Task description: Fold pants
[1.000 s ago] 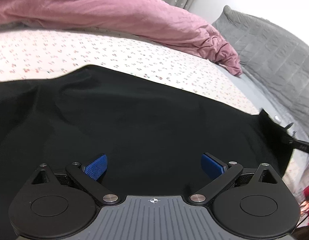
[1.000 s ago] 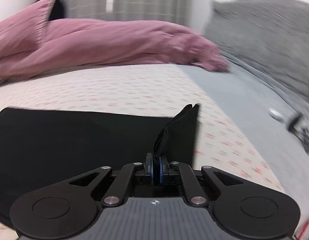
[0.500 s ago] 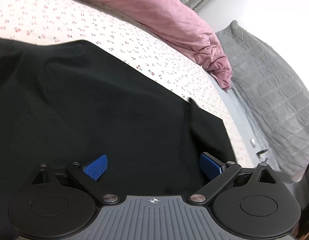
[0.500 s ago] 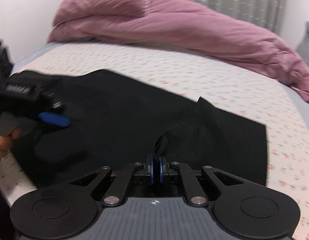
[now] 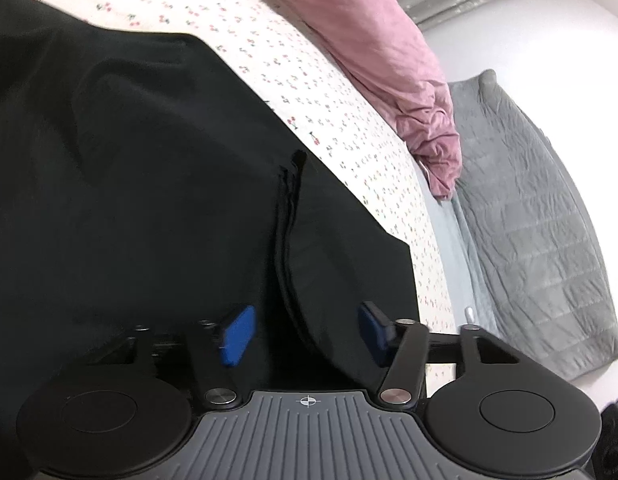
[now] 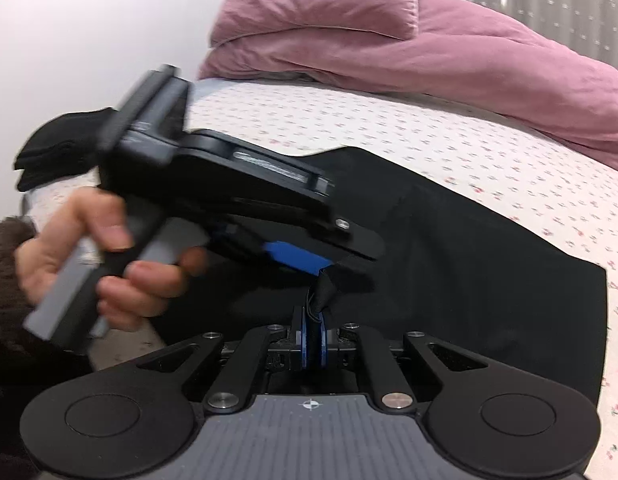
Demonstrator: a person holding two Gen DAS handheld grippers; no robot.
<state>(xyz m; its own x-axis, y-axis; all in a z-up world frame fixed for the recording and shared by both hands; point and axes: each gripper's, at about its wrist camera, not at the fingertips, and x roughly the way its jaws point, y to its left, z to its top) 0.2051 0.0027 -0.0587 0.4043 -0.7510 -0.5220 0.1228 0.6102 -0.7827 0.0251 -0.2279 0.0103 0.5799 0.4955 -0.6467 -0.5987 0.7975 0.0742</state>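
Left wrist view: the black pants [image 5: 149, 200] are lying on the flowered sheet [image 5: 329, 92], soft and limp. The left gripper [image 5: 305, 334] has just been closing, its blue pads straddling a raised fold edge without visibly pressing it. A pink duvet [image 5: 389, 48] and grey quilt [image 5: 541, 220] are lying well clear.

Right wrist view: the right gripper [image 6: 312, 340] is pinching a bunched edge of the pants, pads pressed together. The person's hand [image 6: 93, 260], carrying the left gripper, is crowding in close.

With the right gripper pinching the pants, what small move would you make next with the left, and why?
Probably finish closing the left gripper: its jaws have just been closing around the black pants' raised fold but don't press it yet, while the right gripper holds the bunched cloth.
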